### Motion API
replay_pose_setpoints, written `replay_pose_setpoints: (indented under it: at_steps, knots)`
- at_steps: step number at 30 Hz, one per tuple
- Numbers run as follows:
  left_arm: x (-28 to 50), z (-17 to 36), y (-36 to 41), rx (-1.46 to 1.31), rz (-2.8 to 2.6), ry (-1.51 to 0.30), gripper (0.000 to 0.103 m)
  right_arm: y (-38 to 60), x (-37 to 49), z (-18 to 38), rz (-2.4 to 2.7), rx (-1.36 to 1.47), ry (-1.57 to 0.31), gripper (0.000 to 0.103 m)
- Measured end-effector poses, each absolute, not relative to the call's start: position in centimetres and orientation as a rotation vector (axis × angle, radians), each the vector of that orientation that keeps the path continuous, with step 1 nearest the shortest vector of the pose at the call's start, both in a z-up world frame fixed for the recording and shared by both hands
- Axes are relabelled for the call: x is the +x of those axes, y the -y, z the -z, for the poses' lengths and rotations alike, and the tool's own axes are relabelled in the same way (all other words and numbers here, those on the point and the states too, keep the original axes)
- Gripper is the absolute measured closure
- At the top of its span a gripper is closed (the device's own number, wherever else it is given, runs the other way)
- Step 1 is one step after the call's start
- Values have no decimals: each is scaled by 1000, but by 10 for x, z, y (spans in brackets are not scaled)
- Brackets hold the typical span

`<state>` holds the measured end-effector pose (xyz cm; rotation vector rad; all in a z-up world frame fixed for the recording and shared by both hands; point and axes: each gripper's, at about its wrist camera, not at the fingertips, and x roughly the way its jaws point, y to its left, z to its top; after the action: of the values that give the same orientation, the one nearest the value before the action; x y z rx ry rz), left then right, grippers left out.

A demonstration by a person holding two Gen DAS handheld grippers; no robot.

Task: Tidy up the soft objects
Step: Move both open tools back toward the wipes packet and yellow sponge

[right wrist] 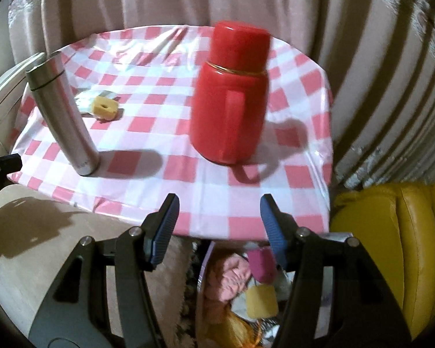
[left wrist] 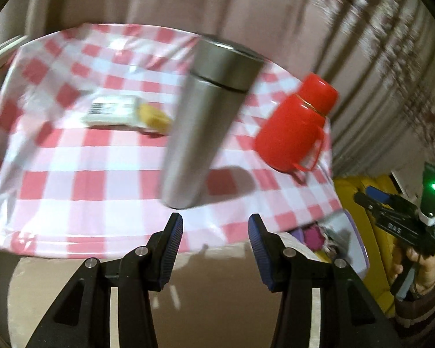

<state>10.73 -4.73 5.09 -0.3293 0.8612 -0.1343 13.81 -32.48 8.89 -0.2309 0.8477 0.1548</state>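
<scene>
While both hang empty, left gripper jaws apart, right gripper likewise, yellow sponge on checked table.

Home living/dining rm: small table w/ red-white check plastic cloth, pink striped curtains behind, yellow leather sofa at right, red thermos jug & steel flask on top.
</scene>
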Motion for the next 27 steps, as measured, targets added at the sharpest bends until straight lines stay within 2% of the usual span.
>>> replay_pose_setpoints:
  at_steps: [11, 27]
  knots:
    - [113, -52, -13, -356, 8, -824, 55, 274, 181, -97, -275, -268, -817, 38]
    - [158, -49, -61, -329, -71, -819, 54, 215, 272, -90, -376, -310, -819, 26]
